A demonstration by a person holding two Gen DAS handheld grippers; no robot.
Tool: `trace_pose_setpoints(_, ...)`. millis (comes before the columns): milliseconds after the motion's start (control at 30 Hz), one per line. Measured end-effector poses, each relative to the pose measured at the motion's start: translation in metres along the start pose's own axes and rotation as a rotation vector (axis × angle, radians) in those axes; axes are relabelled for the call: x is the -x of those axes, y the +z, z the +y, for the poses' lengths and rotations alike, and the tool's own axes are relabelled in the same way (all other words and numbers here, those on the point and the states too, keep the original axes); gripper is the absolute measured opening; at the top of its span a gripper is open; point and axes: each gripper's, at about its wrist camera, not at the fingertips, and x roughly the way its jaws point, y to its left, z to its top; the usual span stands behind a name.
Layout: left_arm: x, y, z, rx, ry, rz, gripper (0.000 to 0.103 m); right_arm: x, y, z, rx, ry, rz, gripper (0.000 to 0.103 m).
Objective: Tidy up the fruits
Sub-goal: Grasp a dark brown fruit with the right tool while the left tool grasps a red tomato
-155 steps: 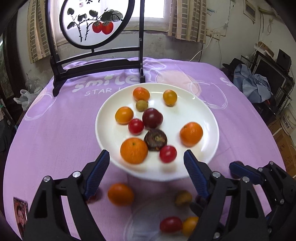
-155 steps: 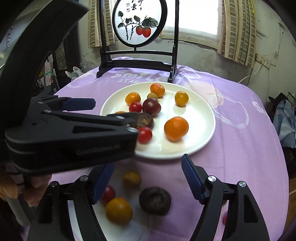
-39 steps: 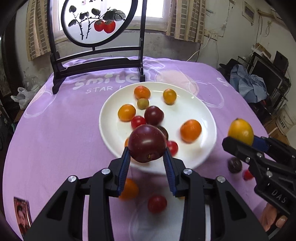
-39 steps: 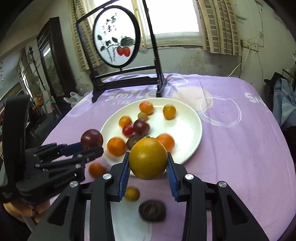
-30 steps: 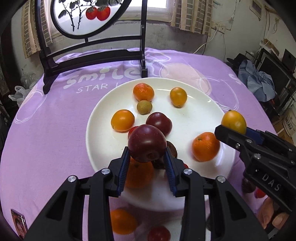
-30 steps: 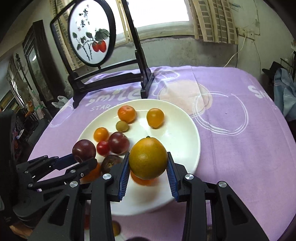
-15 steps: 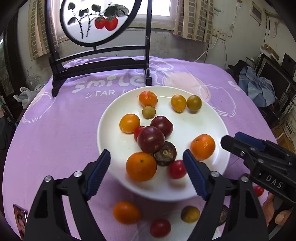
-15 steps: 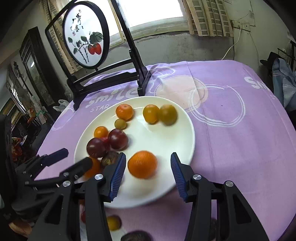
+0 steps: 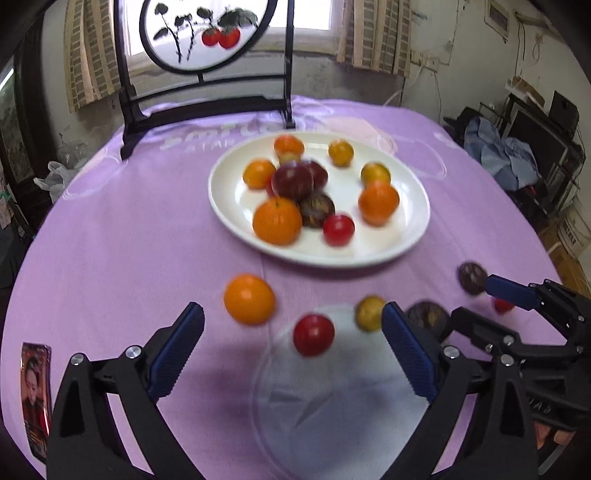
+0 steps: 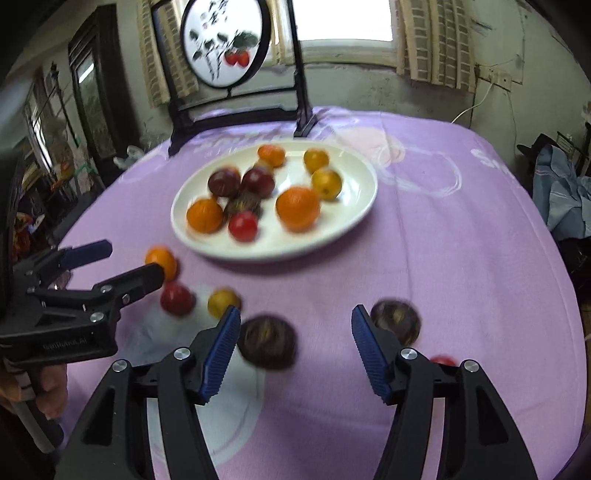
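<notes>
A white plate [image 9: 236, 192] [image 10: 354, 206] on the purple cloth holds several fruits: oranges, dark plums, a red tomato [image 9: 338, 229], small yellow ones. Loose fruit lies nearer on the cloth: an orange [image 9: 249, 299] [image 10: 161, 261], a red tomato [image 9: 313, 334] [image 10: 176, 298], a small yellow fruit [image 9: 369, 313] [image 10: 223, 302] and two dark brown fruits [image 10: 266, 341] [image 10: 397, 323]. My left gripper [image 9: 291, 350] is open and empty above the tomato. My right gripper [image 10: 295, 350] is open and empty beside the dark fruit.
A black stand with a round painted screen [image 9: 207, 33] [image 10: 225, 44] stands behind the plate. A small photo card [image 9: 35, 384] lies at the cloth's left edge. A tiny red fruit [image 10: 442, 360] lies at the near right. Clutter stands beyond the table's right side.
Both grippers released their fruit onto the plate, the plum from the left and the yellow-orange fruit from the right. They opened and have drawn back toward the loose fruit.
</notes>
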Motion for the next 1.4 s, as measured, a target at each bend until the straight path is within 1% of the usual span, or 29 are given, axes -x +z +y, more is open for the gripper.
trace_pose_setpoints(67,-0.002,-0.006,0.0,-0.006,0.008,0.0,0.094,-0.007,-0.008,0.004,-0.004,-0.005,0.028,0.063)
trace_pose_setpoints(133,-0.001,-0.009,0.004,0.003,-0.004,-0.014,0.094,-0.016,-0.012,0.009,-0.001,-0.006,0.061,0.063)
trace_pose_setpoints(200,-0.001,-0.009,0.011,0.023,-0.011,-0.017,0.094,-0.022,-0.011,0.014,0.003,-0.026,0.076,0.063)
trace_pose_setpoints(333,-0.004,-0.008,0.029,0.08,-0.034,-0.023,0.094,-0.027,-0.003,0.015,-0.041,-0.035,0.061,0.063)
trace_pose_setpoints(400,-0.01,-0.009,0.035,0.09,-0.028,-0.007,0.094,-0.03,-0.001,0.014,-0.062,-0.041,0.05,0.063)
trace_pose_setpoints(500,-0.018,-0.009,0.04,0.104,-0.024,0.026,0.094,-0.037,0.001,0.018,-0.049,-0.053,0.057,0.063)
trace_pose_setpoints(600,-0.021,-0.009,0.043,0.121,-0.032,0.036,0.094,-0.042,-0.002,0.022,-0.029,-0.067,0.065,0.063)
trace_pose_setpoints(667,-0.021,-0.009,0.042,0.118,-0.038,0.034,0.094,-0.043,-0.004,0.026,0.002,-0.092,0.064,0.063)
trace_pose_setpoints(733,-0.022,-0.01,0.039,0.107,-0.037,0.036,0.094,-0.043,-0.005,0.03,0.022,-0.114,0.06,0.061)
trace_pose_setpoints(767,-0.022,-0.011,0.038,0.102,-0.037,0.038,0.094,-0.043,-0.005,0.03,0.019,-0.112,0.056,0.058)
trace_pose_setpoints(800,-0.022,-0.011,0.036,0.095,-0.037,0.041,0.094,-0.043,-0.005,0.03,0.019,-0.117,0.046,0.053)
trace_pose_setpoints(867,-0.023,-0.013,0.034,0.085,-0.039,0.043,0.094,-0.043,-0.005,0.031,0.027,-0.117,0.031,0.046)
trace_pose_setpoints(1067,-0.02,-0.014,0.032,0.076,-0.047,0.039,0.094,-0.032,-0.005,0.023,-0.005,-0.098,0.005,0.046)
trace_pose_setpoints(1233,-0.016,-0.016,0.029,0.076,-0.047,0.029,0.094,-0.017,-0.003,0.0,-0.09,-0.073,-0.022,0.046)
trace_pose_setpoints(1400,-0.015,-0.021,0.023,0.082,-0.11,0.053,0.094,-0.012,-0.003,-0.013,-0.136,-0.04,-0.026,0.046)
